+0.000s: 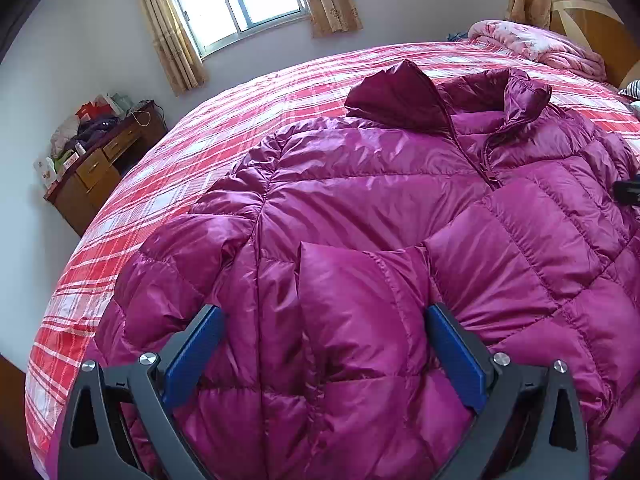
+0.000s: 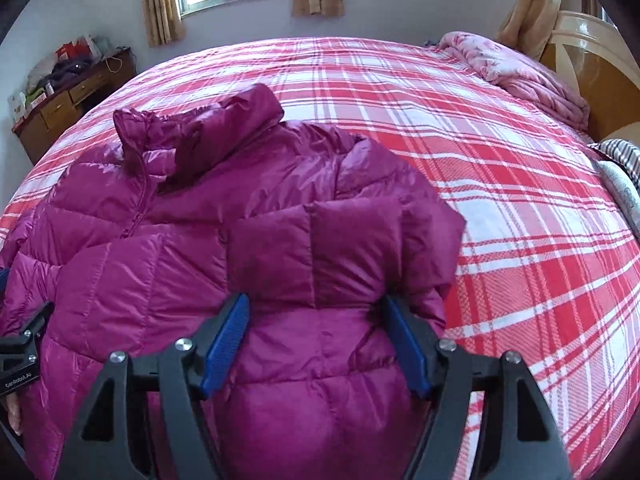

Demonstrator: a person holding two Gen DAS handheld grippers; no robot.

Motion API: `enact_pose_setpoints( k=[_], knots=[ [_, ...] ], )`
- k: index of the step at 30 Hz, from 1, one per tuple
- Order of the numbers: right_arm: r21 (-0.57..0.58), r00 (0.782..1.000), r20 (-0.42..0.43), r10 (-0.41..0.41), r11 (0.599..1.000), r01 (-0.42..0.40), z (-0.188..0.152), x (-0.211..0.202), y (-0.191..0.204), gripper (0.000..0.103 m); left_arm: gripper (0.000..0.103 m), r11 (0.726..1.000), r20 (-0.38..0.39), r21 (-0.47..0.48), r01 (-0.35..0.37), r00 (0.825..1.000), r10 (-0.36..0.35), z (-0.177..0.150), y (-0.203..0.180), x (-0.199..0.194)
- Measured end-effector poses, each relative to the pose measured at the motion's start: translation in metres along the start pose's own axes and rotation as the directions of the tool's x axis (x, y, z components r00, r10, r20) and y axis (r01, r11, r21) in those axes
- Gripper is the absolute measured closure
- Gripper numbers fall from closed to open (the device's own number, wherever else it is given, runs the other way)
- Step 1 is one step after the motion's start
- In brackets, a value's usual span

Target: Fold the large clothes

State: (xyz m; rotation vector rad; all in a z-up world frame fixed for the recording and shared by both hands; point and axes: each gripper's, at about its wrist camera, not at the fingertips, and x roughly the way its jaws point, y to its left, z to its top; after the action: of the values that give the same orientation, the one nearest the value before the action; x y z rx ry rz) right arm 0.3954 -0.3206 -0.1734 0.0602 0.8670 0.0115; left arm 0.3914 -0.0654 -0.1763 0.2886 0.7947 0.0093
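Magenta quilted nylon, slippery and puffy: the jacket (image 1: 360, 184) lies front-up on the plaid bed (image 2: 500, 160), collar toward the window, zip partly closed. At far left a cluttered dresser (image 1: 100, 168) stands against the wall.

Left tongs (image 1: 324, 320) stand wide, blue pads either side of a puffed fold of the left sleeve that is laid over the body; we cannot tell whether they pinch it.

Right tongs (image 2: 316, 308) stand wide too, bracketing the folded right sleeve near the jacket's edge; the fabric bulges between the pads, grip uncertain.

We judge the sleeves are being folded inward. To do it well: close on a thick pleat, not the slick outer skin alone, keep both sleeves level, and press air out before the next fold.

At far right a pink blanket (image 2: 520, 76) is bunched by the headboard.
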Motion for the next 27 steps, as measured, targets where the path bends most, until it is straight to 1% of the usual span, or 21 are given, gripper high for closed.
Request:
enact_pose_setpoints(
  k=[2, 3, 4, 5, 7, 11, 16, 20, 25, 27],
  knots=[
    [0.026, 0.999, 0.03, 0.042, 0.999, -0.043, -0.008, -0.023, 0.001, 0.028, 0.002, 1.0, 0.001, 0.0, 0.0, 1.0, 0.0, 0.0, 0.0, 0.0],
    [0.026, 0.998, 0.035, 0.057, 0.998, -0.058, -0.015, -0.031, 0.005, 0.023, 0.002, 1.0, 0.001, -0.001, 0.0, 1.0, 0.0, 0.0, 0.0, 0.0],
    [0.019, 0.997, 0.031, 0.067, 0.998, -0.067, -0.021, -0.037, 0.009, 0.02, 0.002, 1.0, 0.0, -0.001, 0.001, 1.0, -0.001, 0.0, 0.0, 0.0],
    [0.005, 0.997, 0.019, 0.075, 0.997, -0.075, -0.028, -0.038, 0.015, 0.017, 0.002, 1.0, 0.0, -0.001, 0.001, 1.0, -0.001, 0.0, 0.0, 0.0],
    [-0.014, 0.996, -0.011, 0.085, 0.996, -0.085, -0.037, -0.03, 0.025, 0.016, 0.002, 1.0, 0.0, -0.001, 0.001, 1.0, -0.001, 0.0, 0.0, 0.0],
    [-0.044, 0.999, -0.003, 0.048, 0.998, -0.048, -0.051, -0.016, 0.032, 0.016, 0.002, 1.0, 0.003, -0.001, 0.0, 1.0, 0.0, 0.0, 0.001, 0.0],
    [-0.099, 1.0, -0.015, -0.02, 0.995, 0.018, -0.055, -0.013, 0.046, 0.014, 0.001, 1.0, 0.001, 0.001, -0.001, 1.0, 0.001, 0.0, 0.001, 0.0],
    [-0.093, 1.0, -0.013, -0.01, 0.996, 0.009, -0.056, -0.013, 0.04, 0.012, 0.001, 0.999, -0.012, -0.022, 0.026, 1.0, -0.026, 0.002, 0.01, -0.003],
    [-0.1, 1.0, -0.004, -0.022, 0.995, 0.022, -0.056, -0.013, 0.042, 0.012, 0.001, 0.995, 0.02, -0.096, 0.021, 1.0, -0.019, -0.003, 0.043, -0.036],
    [-0.099, 1.0, -0.002, -0.02, 0.995, 0.02, -0.057, -0.013, 0.042, 0.012, 0.001, 0.996, 0.042, -0.094, 0.0, 0.999, 0.004, -0.009, 0.057, -0.052]
  ],
)
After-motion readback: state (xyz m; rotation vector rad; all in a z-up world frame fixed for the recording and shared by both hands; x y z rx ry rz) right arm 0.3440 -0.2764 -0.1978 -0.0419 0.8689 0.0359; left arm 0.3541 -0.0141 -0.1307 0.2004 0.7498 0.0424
